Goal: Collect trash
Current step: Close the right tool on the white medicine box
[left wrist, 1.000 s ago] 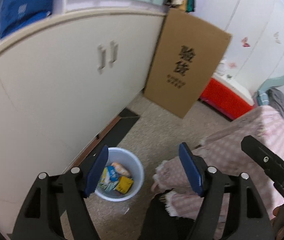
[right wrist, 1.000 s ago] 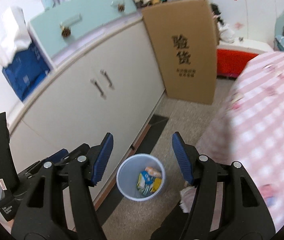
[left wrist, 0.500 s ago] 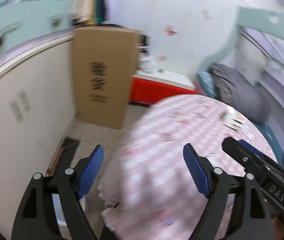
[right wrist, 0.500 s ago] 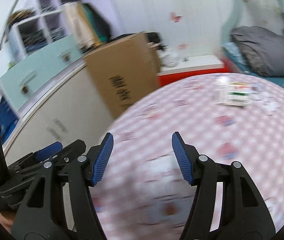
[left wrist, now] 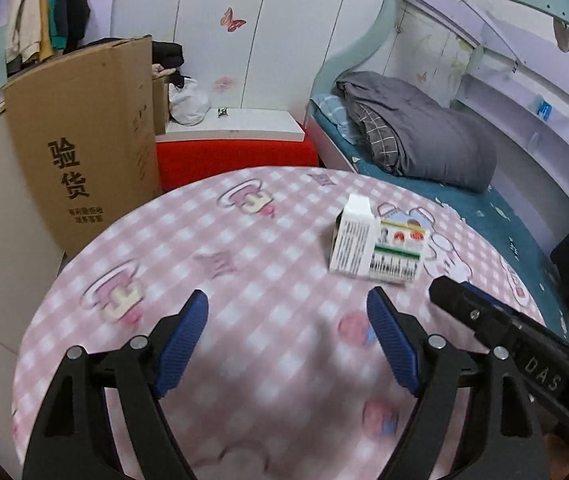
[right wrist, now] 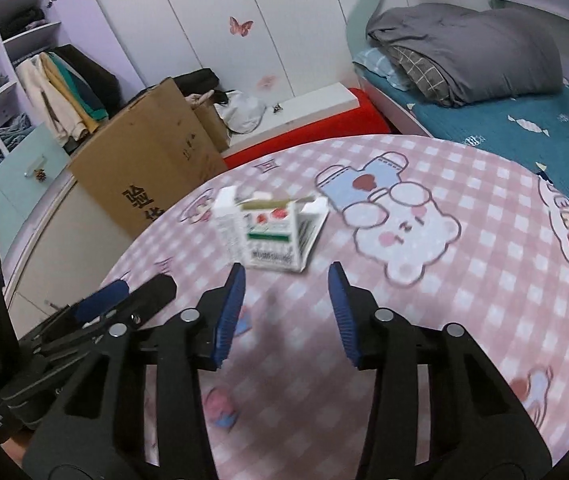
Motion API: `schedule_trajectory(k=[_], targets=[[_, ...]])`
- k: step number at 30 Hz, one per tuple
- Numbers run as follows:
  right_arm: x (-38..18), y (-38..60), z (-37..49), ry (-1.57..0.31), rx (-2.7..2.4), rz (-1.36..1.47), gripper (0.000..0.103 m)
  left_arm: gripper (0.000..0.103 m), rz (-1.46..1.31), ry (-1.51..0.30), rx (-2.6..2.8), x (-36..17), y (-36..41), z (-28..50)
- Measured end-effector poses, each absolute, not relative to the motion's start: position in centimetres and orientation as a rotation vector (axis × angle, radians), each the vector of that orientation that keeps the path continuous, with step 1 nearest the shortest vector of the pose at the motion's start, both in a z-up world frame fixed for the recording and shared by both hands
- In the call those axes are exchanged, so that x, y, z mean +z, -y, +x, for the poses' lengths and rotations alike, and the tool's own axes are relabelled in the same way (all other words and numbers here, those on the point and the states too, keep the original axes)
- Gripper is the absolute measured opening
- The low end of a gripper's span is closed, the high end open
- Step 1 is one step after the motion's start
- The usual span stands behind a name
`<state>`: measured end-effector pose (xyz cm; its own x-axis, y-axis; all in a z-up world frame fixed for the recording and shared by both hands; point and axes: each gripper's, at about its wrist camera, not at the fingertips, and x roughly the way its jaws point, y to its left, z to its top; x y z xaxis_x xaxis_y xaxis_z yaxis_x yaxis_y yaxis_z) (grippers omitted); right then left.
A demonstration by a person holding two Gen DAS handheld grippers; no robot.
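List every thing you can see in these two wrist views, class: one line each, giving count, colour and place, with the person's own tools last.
Empty carton: one, white with green and red print, torn open, lying on the tablecloth ahead of both grippers.
Tablecloth: one, pink and white check with cartoon bears, covering the round table.
Cardboard box: one, brown with black characters, standing on the floor left of the table.
Red bench: one, red with a white top, behind the table by the wall.
Grey quilt: one, grey, bundled on the teal bed at right.
Hanging clothes: several, cream, yellow, green and black, at far left.
Left gripper: one, black with blue pads, open, above the tablecloth.
Right gripper: one, black with blue pads, open, just short of the carton.
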<state>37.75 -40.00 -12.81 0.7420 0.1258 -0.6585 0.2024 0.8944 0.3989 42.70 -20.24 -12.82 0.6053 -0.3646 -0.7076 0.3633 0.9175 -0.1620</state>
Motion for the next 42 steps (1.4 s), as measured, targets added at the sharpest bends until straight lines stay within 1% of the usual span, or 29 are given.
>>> schedule_trajectory(k=[3, 5, 6, 7, 8, 9, 10, 11, 13, 15, 17, 18, 19, 20, 21, 22, 23, 25, 26, 28, 30, 33, 35, 36, 37, 42], targets=[[-13.7, 41.0, 39.4, -0.762, -0.031, 0.513, 0.042, 0.079, 0.007, -0.829, -0.42, -13.3, 21.5, 44.8], [-14.3, 41.0, 40.3, -0.774, -0.014, 0.522, 0.038, 0.079, 0.002, -0.828, -0.399, -13.5, 21.9, 45.8], [-14.5, 41.0, 40.6, -0.78, -0.009, 0.527, 0.037, 0.075, -0.003, -0.831, -0.395, -13.7, 22.2, 46.3], [-14.7, 41.0, 40.8, -0.785, -0.007, 0.527, 0.035, 0.069, -0.013, -0.837, -0.402, -13.8, 22.4, 46.7], [-14.8, 41.0, 40.9, -0.787, -0.003, 0.527, 0.033, 0.066, -0.03, -0.843, -0.417, -14.0, 22.7, 47.1], [-14.9, 40.9, 40.9, -0.79, 0.001, 0.526, 0.031, 0.06, -0.045, -0.854, -0.426, -14.2, 22.9, 47.5], [-14.8, 40.8, 41.0, -0.792, 0.004, 0.525, 0.026, 0.053, -0.062, -0.865, -0.44, -14.4, 23.1, 48.0], [-14.8, 40.8, 41.1, -0.792, 0.004, 0.522, 0.024, 0.05, -0.075, -0.868, -0.449, -14.5, 23.3, 48.1], [-14.6, 40.8, 41.0, -0.789, 0.002, 0.506, 0.023, 0.039, -0.103, -0.879, -0.478, -14.7, 24.0, 48.6], [-14.2, 41.0, 41.0, -0.787, -0.038, 0.467, 0.023, 0.031, -0.117, -0.882, -0.496, -14.8, 24.5, 48.6], [-13.8, 41.4, 40.9, -0.779, -0.055, 0.44, 0.024, 0.031, -0.092, -0.884, -0.468, -14.9, 24.8, 48.6], [-13.4, 41.5, 40.8, -0.759, -0.082, 0.419, 0.033, 0.031, -0.104, -0.882, -0.453, -14.9, 24.5, 48.7], [-13.0, 41.5, 40.8, -0.74, -0.092, 0.405, 0.049, 0.033, -0.118, -0.879, -0.458, -14.9, 24.4, 48.7], [-12.8, 41.6, 40.8, -0.728, -0.092, 0.4, 0.051, 0.036, -0.124, -0.872, -0.462, -14.9, 24.3, 48.7], [-12.6, 41.5, 41.0, -0.726, -0.095, 0.385, 0.048, 0.043, -0.113, -0.861, -0.46, -14.7, 24.3, 48.7], [-12.5, 41.5, 41.1, -0.72, -0.092, 0.377, 0.045, 0.045, -0.107, -0.846, -0.453, -14.5, 24.4, 48.7], [-12.6, 41.5, 41.4, -0.727, -0.085, 0.378, 0.043, 0.045, -0.11, -0.837, -0.45, -14.4, 24.3, 48.7], [-13.1, 41.5, 41.9, -0.743, -0.068, 0.39, 0.03, 0.046, -0.129, -0.826, -0.466, -14.1, 24.3, 49.0], [-13.4, 41.4, 42.1, -0.751, -0.065, 0.39, 0.028, 0.046, -0.141, -0.831, -0.481, -14.3, 24.4, 49.3], [-13.8, 41.2, 42.4, -0.767, -0.046, 0.397, 0.019, 0.046, -0.159, -0.847, -0.491, -14.5, 24.4, 49.9], [-13.7, 41.0, 42.5, -0.767, -0.031, 0.388, 0.013, 0.046, -0.215, -0.863, -0.528, -14.9, 24.4, 50.2], [-13.7, 40.4, 42.8, -0.775, -0.01, 0.373, 0.01, 0.045, -0.229, -0.866, -0.587, -15.1, 25.1, 50.3], [-13.8, 40.2, 42.8, -0.778, 0.0, 0.372, 0.009, 0.039, -0.229, -0.862, -0.613, -15.1, 25.6, 50.1], [-13.8, 40.1, 42.8, -0.778, 0.009, 0.372, 0.009, 0.034, -0.231, -0.866, -0.621, -15.1, 25.7, 50.0], [-13.8, 40.1, 42.7, -0.777, 0.01, 0.371, 0.008, 0.032, -0.229, -0.87, -0.627, -15.1, 25.8, 50.0], [-13.4, 39.4, 42.1, -0.768, 0.052, 0.368, 0.005, 0.031, -0.221, -0.866, -0.588, -15.0, 25.1, 49.6]])
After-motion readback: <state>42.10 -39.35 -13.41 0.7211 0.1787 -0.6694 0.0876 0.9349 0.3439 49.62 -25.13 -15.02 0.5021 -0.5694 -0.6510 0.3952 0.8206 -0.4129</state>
